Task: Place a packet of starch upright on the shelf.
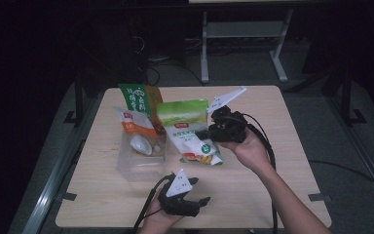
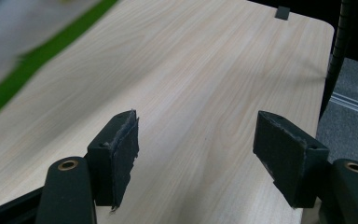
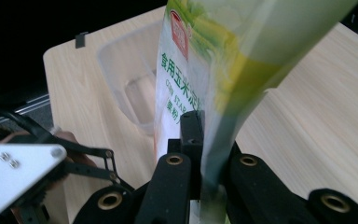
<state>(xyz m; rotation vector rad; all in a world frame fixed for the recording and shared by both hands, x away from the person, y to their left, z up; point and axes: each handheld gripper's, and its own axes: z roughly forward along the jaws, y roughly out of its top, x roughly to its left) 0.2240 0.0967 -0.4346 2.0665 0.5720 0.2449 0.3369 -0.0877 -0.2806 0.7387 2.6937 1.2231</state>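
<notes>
My right gripper (image 1: 213,130) is clamped on the edge of the green starch bag (image 1: 191,131), lifted beside the clear plastic bin (image 1: 141,163) that already holds two packets. My left gripper (image 1: 187,202) waits with jaws apart over bare table (image 1: 253,195). The bag looks not yet binned. Dim light blurs the packets' labels.

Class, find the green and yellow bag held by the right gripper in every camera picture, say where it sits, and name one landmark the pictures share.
High view: green and yellow bag at table centre, pinched by the right gripper.
Left gripper view: a blurred green and white edge at upper left may be it; cannot tell.
Right gripper view: the bag rises from the shut jaws through the middle.
Shared landmark: the clear plastic container beside the bag.
</notes>
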